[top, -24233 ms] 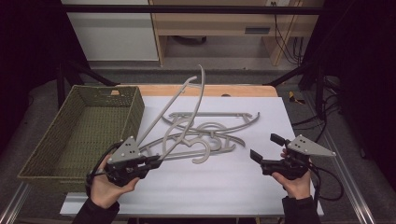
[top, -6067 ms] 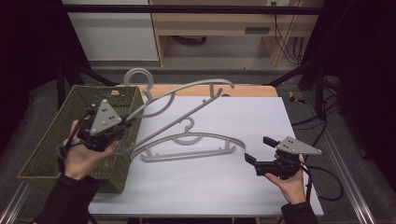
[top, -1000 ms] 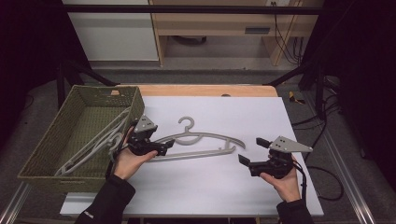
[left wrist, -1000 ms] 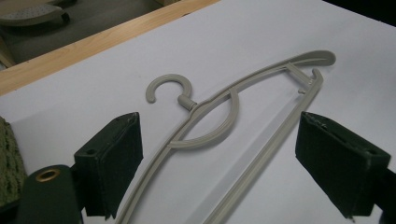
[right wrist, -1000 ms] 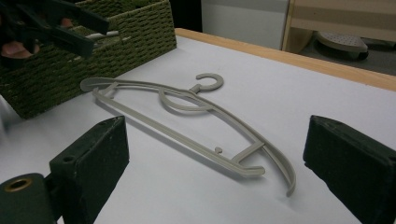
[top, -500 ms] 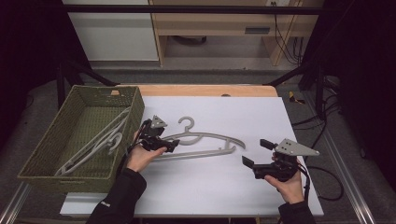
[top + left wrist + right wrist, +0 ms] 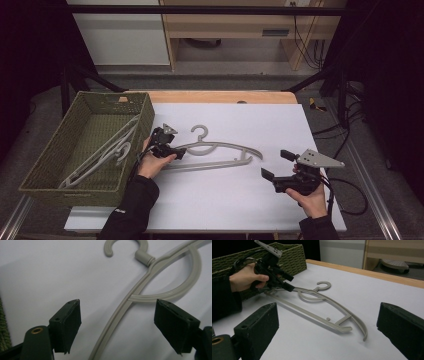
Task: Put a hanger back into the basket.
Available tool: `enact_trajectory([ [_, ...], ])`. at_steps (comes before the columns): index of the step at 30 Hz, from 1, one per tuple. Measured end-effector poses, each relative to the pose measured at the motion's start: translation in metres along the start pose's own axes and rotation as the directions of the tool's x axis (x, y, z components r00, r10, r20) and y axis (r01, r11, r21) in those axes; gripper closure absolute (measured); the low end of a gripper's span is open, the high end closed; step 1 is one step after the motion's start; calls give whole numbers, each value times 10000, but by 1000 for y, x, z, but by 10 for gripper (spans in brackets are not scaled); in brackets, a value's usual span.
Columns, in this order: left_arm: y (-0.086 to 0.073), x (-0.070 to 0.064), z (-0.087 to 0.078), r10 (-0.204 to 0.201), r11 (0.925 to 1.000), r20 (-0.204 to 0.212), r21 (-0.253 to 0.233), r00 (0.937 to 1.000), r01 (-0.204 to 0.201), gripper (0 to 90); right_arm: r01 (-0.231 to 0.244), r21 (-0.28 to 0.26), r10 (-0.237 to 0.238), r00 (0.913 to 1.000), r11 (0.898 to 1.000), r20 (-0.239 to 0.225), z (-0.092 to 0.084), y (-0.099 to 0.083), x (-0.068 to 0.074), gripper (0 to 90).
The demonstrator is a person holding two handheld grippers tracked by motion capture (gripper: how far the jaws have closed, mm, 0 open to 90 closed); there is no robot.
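A grey plastic hanger (image 7: 220, 146) lies flat on the white table (image 7: 225, 200), hook pointing away from me. My left gripper (image 7: 176, 150) is low over the hanger's left arm. In the left gripper view the hanger (image 7: 150, 262) runs up between the jaws of that gripper (image 7: 117, 307). The jaws have just been closing, but both pads stand apart from the arm. My right gripper (image 7: 275, 164) hovers open to the right of the hanger's far end, holding nothing. In the right gripper view its jaws (image 7: 328, 310) frame the hanger (image 7: 342, 327) and the other hand.
A green woven basket (image 7: 145, 115) stands at the table's left with grey hangers (image 7: 107, 152) lying inside. Its corner shows as the basket (image 7: 287, 255) behind the left hand. A wooden strip (image 7: 220, 96) edges the table's far side.
The left hand moved right from the basket's side and sank onto the hanger's left arm, jaws now straddling it. The hanger and the right gripper have stayed put.
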State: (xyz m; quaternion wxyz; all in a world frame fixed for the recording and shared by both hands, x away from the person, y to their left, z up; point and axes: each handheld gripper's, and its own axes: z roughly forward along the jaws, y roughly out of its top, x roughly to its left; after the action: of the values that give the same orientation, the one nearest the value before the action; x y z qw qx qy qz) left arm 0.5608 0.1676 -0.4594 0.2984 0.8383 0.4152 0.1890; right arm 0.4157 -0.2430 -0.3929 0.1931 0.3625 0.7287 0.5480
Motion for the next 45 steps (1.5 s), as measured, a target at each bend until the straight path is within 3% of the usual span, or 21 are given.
enact_trajectory([
  [6,-3,4,7,25,9992,-33,404,10000,-23,333,-4,-4,4,10000,10000,-25,-1,0,0,45],
  [11,-3,2,7,-95,9990,360,447,9993,78,514,-5,10,5,10000,10000,-15,0,0,0,46],
  [15,-2,-1,4,-169,9975,325,687,9993,146,623,31,19,-31,10000,10000,-28,0,0,1,46],
  [19,-2,-5,0,17,9952,325,982,9995,-48,646,23,23,-23,10000,10000,-6,0,1,2,46],
  [22,-3,-12,-4,377,9918,286,1210,9989,-409,670,6,22,-6,10000,10000,-2,0,1,2,47],
  [27,-5,-27,-11,1104,9800,346,1628,9933,-1145,754,39,44,-39,10000,10000,-11,1,1,2,47],
  [30,-8,-37,-16,1136,9779,484,1711,9923,-1203,811,62,40,-62,10000,10000,1,0,1,2,47],
  [35,-17,-46,-23,832,9833,455,1583,9955,-895,808,60,25,-60,10000,10000,-18,0,1,2,49],
  [37,-19,-45,-27,689,9874,672,1377,9954,-776,791,58,37,-58,10000,10000,-7,0,1,3,49],
  [41,-23,-39,-42,376,9940,1041,983,9939,-479,657,101,64,-101,9999,9999,-25,0,1,3,49],
  [45,-31,-40,-55,568,9934,1244,916,9906,-685,573,66,20,-66,10000,10000,-20,-1,1,2,49],
])
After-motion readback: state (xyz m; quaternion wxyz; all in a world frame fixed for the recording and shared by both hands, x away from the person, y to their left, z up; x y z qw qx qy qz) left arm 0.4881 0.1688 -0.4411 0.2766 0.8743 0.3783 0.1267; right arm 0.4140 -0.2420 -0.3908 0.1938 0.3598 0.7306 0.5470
